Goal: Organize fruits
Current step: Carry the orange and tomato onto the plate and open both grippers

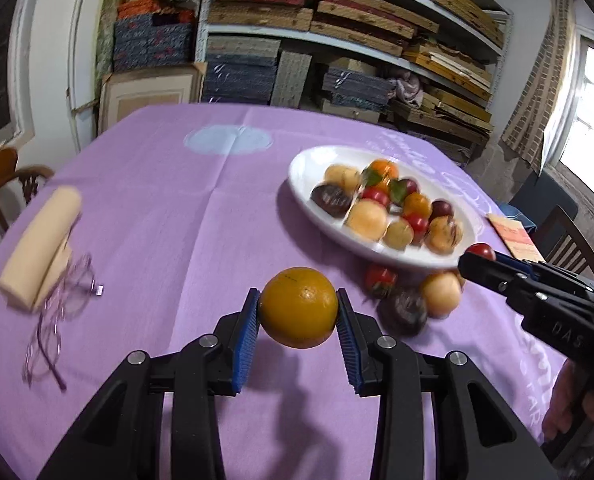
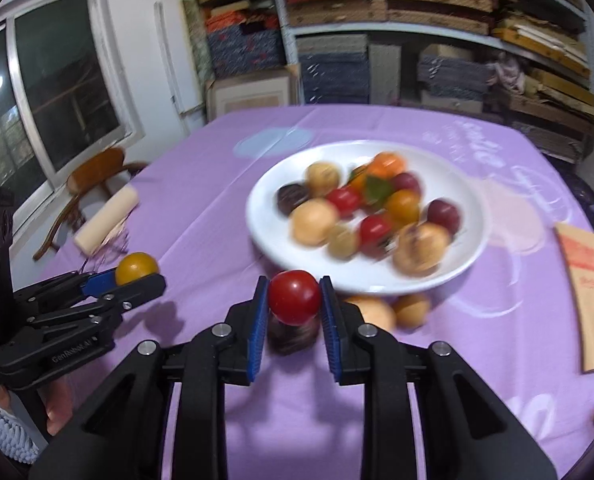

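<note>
Holding an orange [image 1: 298,307] pinched in my left claw [image 1: 298,310] and a red tomato [image 2: 294,297] clamped in the right claw [image 2: 293,300], both above the counter [image 1: 177,220] near the plate [image 2: 469,256] — I'm fearing either round fruit slipping out — rolling away.

the tablecloth [image 1: 169,208] is matt lilac cloth, creased along its fold lines. the plate [image 2: 265,208] looks like smooth, glossy white ceramic. the orange [image 1: 298,307] has a dull, faintly pitted skin; the tomato [image 2: 294,297] is smooth and shiny. each gripper [image 1: 298,320] is matt black plastic with bright metal pins, and its pads [image 2: 258,322] are ribbed blue rubber or plastic. the booklet [image 2: 589,292] is matt paper. the chair [image 2: 97,184] is polished wood. the boxes [image 1: 265,16] on the shelves look like rough cardboard.
</note>
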Demonstrator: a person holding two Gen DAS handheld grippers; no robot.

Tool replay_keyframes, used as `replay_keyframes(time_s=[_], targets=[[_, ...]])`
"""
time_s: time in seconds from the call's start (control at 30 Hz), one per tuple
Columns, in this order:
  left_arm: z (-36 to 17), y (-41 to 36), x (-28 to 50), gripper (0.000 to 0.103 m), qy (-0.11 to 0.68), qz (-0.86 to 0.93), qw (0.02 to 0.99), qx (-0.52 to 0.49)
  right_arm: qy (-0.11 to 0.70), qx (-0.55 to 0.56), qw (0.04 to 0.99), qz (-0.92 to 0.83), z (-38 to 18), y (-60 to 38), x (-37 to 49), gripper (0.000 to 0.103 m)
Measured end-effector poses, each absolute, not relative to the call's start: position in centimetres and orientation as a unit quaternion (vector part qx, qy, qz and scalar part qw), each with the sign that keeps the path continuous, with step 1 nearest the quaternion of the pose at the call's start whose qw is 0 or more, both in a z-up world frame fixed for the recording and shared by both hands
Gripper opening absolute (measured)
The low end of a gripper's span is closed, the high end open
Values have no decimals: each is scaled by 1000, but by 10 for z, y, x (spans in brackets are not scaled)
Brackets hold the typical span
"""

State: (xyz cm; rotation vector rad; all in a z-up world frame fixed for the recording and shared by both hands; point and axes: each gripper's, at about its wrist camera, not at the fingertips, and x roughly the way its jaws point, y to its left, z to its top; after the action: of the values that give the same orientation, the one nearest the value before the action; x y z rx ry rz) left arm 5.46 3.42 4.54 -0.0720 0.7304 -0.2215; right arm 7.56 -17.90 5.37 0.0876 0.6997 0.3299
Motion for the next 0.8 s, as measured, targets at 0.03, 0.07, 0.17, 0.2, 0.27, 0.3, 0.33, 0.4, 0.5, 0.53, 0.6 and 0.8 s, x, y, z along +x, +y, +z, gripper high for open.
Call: replay_keyframes(time_s=[0.03,0.07,0.17,0.2,0.27,0.3,0.33,0.4,0.5,0.53,0.6,0.8], targets=[[52,28,61,38,350,-112,929,-29,335,49,928,153,60,-189,80,24],[58,21,69,38,345,-117,931,-24,330,51,931,147,65,-197,85,24],[68,-1,95,38,341,-129,931,-18,324,53,935,137,76,-211,105,24],[67,-9,105,38,344,-133,929,-18,325,51,935,136,77,-214,112,24],[62,-22,122,38,352,-138,925,-20,331,44,933,135,74,-212,129,24],[57,-29,130,38,360,-139,922,-18,336,40,931,135,71,-211,138,24],[52,-34,137,38,365,-138,920,-19,339,38,930,136,68,-208,144,24],[41,-41,147,38,376,-141,916,-23,345,30,928,137,62,-203,158,24],[29,-49,159,38,388,-144,910,-22,351,28,926,137,55,-199,175,24],[26,-51,161,38,389,-145,909,-22,355,27,924,137,53,-198,181,24],[23,-53,164,38,386,-144,911,-19,360,28,923,135,49,-198,188,25],[29,-50,161,71,370,-139,918,-19,327,38,937,114,55,-209,175,59]])
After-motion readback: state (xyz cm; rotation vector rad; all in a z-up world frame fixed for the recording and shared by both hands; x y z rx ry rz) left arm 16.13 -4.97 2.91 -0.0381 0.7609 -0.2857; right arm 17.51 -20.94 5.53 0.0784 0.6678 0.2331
